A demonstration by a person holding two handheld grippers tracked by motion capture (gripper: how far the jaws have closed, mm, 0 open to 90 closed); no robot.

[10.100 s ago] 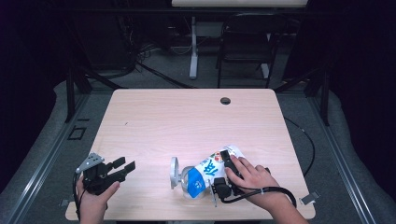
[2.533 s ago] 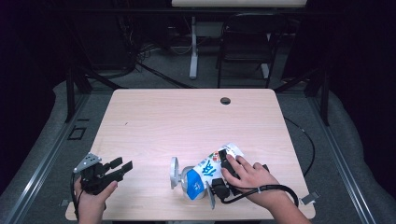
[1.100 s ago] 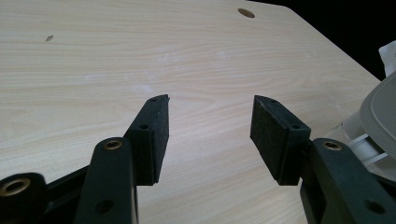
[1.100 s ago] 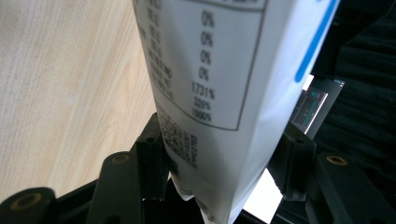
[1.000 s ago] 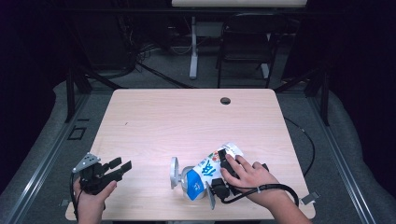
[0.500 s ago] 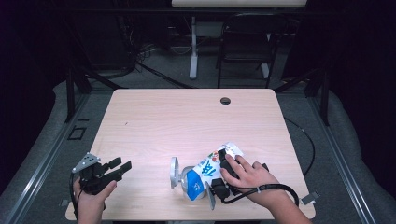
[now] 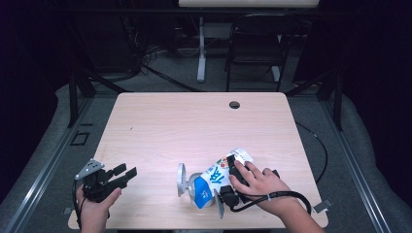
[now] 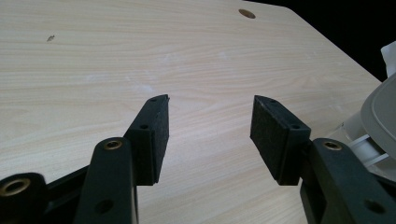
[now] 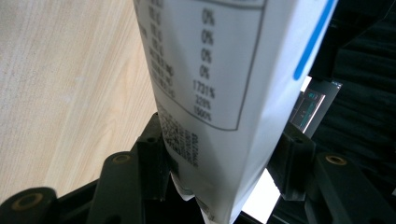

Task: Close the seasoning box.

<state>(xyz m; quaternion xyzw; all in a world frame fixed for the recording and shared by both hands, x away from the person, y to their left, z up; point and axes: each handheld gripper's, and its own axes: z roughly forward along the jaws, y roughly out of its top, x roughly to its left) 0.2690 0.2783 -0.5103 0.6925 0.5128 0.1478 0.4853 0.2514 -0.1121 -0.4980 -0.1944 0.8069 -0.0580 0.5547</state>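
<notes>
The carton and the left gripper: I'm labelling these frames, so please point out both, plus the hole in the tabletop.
carton (image 7: pixel 210 180): high view, its blue and white side.
left gripper (image 8: pixel 208 119): left gripper view, midway between its open fingertips.
hole (image 7: pixel 234 104): high view, its dark centre.

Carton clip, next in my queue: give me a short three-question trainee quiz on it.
1. True or false: the left gripper holds something.
2. What sits between the right gripper's fingers?
3. Where is the hole in the table: (a) far edge, (b) near edge, (c) left edge?

Key: 1. False; it is open over bare wood. 2. The carton, its printed white panel up close. 3. (a).
</notes>
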